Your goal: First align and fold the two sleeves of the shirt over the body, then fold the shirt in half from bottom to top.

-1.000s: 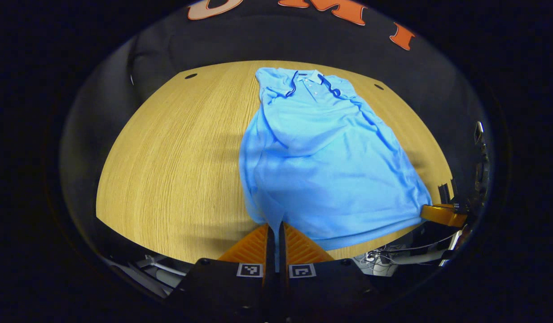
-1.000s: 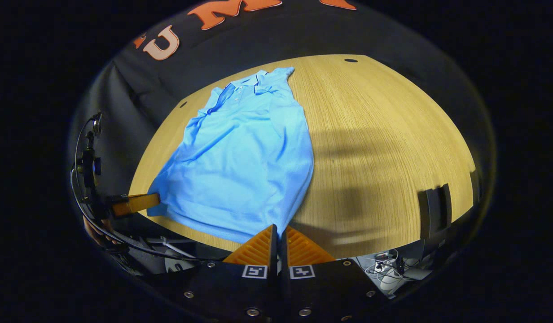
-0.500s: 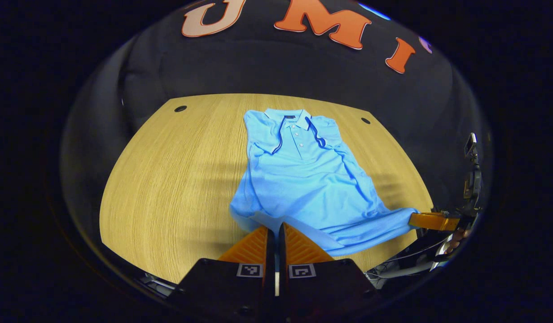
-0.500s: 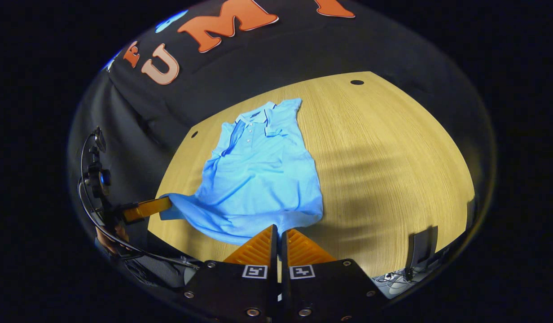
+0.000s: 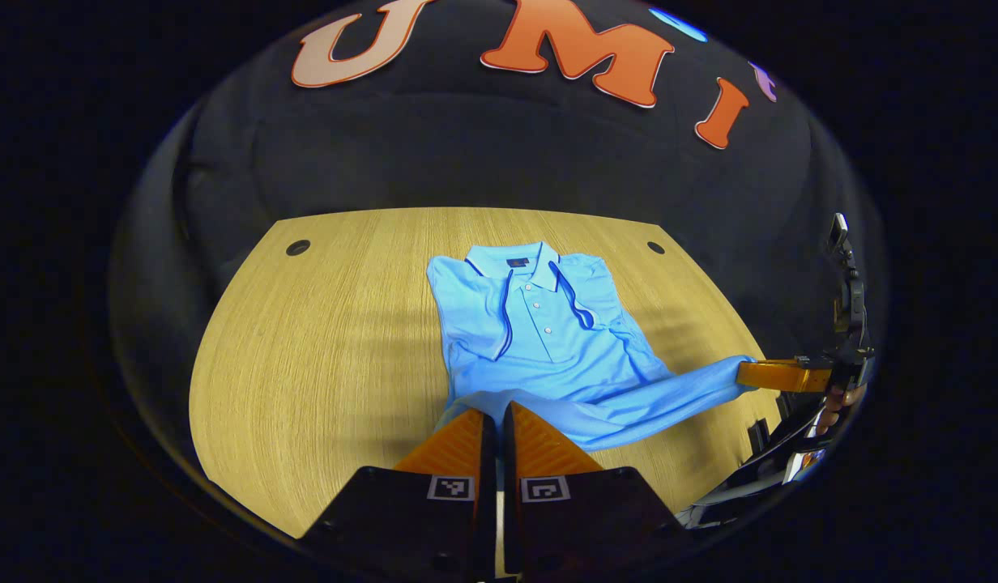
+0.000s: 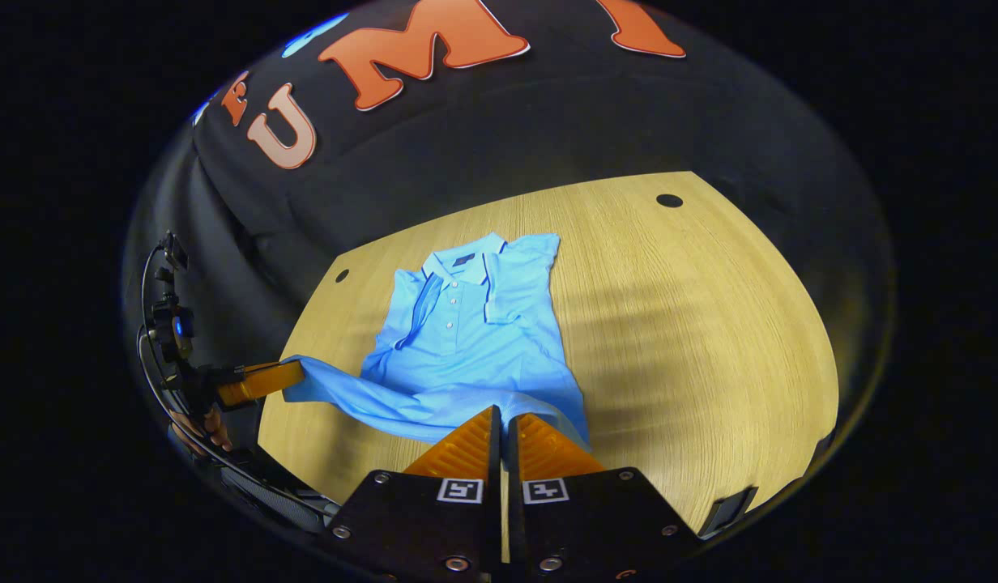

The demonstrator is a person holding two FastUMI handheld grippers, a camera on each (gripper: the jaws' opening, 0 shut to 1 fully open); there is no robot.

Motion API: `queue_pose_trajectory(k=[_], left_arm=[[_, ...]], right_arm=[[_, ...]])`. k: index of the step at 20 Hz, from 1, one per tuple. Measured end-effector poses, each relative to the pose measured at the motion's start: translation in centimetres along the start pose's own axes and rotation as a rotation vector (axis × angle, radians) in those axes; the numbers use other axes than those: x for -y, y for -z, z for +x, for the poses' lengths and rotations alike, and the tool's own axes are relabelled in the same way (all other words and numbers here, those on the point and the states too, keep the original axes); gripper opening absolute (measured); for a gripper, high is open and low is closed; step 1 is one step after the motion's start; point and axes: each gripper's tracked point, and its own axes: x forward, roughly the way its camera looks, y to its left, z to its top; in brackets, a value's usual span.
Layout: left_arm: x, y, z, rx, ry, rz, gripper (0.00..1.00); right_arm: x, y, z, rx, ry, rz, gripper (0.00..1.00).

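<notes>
A light blue polo shirt (image 5: 548, 340) (image 6: 467, 340) lies on the wooden table (image 5: 321, 348) (image 6: 693, 324), collar at the far end, both sleeves folded over the body. My left gripper (image 5: 496, 411) is shut on one bottom corner of the hem. My right gripper (image 6: 503, 413) is shut on the other bottom corner. Both hold the hem lifted off the table, stretched between them above the shirt's lower part. In the left gripper view the right gripper (image 5: 778, 375) is at the far right with a hand behind it. The right gripper view has the left gripper (image 6: 256, 380) at its left edge.
Small round holes (image 5: 297, 247) (image 5: 655, 247) (image 6: 669, 200) sit near the table's far corners. The booth's black cloth wall stands behind the table. Bare wood stretches to the left of the shirt in the left gripper view and to the right in the right gripper view.
Both grippers have risen and moved toward the collar, carrying the hem. The shirt's lower half has come off the table and its flat part looks shorter.
</notes>
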Motion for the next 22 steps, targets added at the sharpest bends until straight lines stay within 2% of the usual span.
queue_pose_trajectory(k=[8, 11, 16, 22], left_arm=[[-2.6, -7.2, 7.1, 0.023, 0.045, 0.043, 0.09], [-4.5, -9.8, 10.1, 0.048, 0.027, 0.052, 0.08], [-6.6, -12.8, 14.8, 0.046, 0.031, -0.034, 0.07], [-8.8, -15.2, 19.6, 0.054, -0.008, 0.024, 0.07]], right_arm=[[0.4, -7.0, 6.4, 0.015, 0.057, 0.005, 0.04], [0.8, -9.6, 9.0, 0.018, 0.065, 0.008, 0.04], [1.4, -14.6, 13.1, 0.025, 0.093, -0.025, 0.04], [2.3, -18.8, 18.4, 0.029, 0.121, -0.017, 0.04]])
